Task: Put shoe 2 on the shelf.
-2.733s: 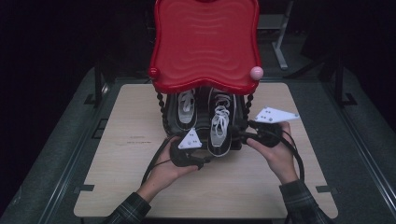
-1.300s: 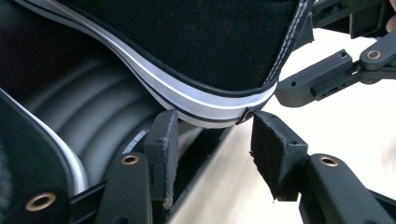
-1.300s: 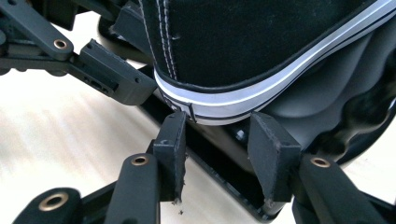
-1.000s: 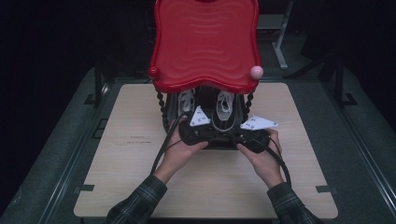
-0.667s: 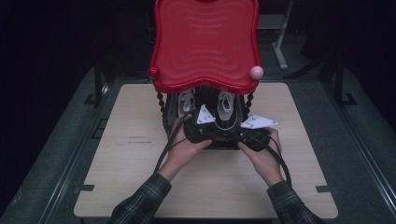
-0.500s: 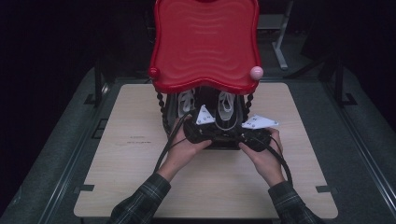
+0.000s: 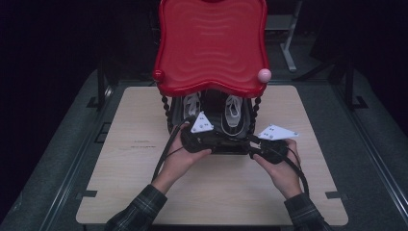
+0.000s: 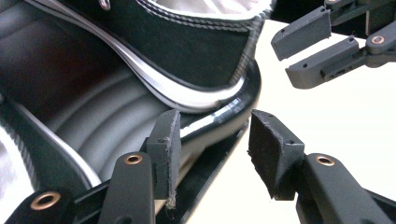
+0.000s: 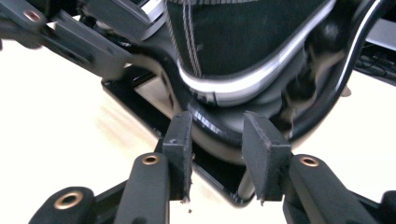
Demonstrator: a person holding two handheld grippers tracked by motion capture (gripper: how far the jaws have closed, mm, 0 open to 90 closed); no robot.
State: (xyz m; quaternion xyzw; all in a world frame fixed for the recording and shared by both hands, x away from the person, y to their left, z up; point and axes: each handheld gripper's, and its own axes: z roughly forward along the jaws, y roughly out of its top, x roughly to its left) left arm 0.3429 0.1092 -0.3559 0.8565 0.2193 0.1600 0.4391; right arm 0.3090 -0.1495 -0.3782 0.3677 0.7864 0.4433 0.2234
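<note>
The person's forearms enter at 6 o'clock of the high view. The left gripper [image 7: 202, 139] and the right gripper [image 7: 269, 150] meet the front rim of a black lower tray [image 7: 230, 147] near the centre of the desk [image 7: 130, 192].

In the left gripper view, the left fingers [image 8: 164, 144] stand partly apart astride the glossy rim [image 8: 233, 109], not visibly clamped. In the right gripper view, the right fingers [image 9: 181, 140] also stand partly apart around that rim, holding nothing firmly.

Risk, as a judgement: an uneven pull on the smooth, curved rim could let the fingers slide off, or tilt the rack and shift the shoes.

The tray is glossy black and ribbed. It carries a pair of black shoes [image 7: 233, 113] with white laces and white sole edging, heels toward 6 o'clock. Beaded black posts [image 7: 166, 108] rise to a red wavy-edged upper tray [image 7: 211, 43] at 12 o'clock, with a pink knob [image 7: 264, 74] at one corner.
</note>
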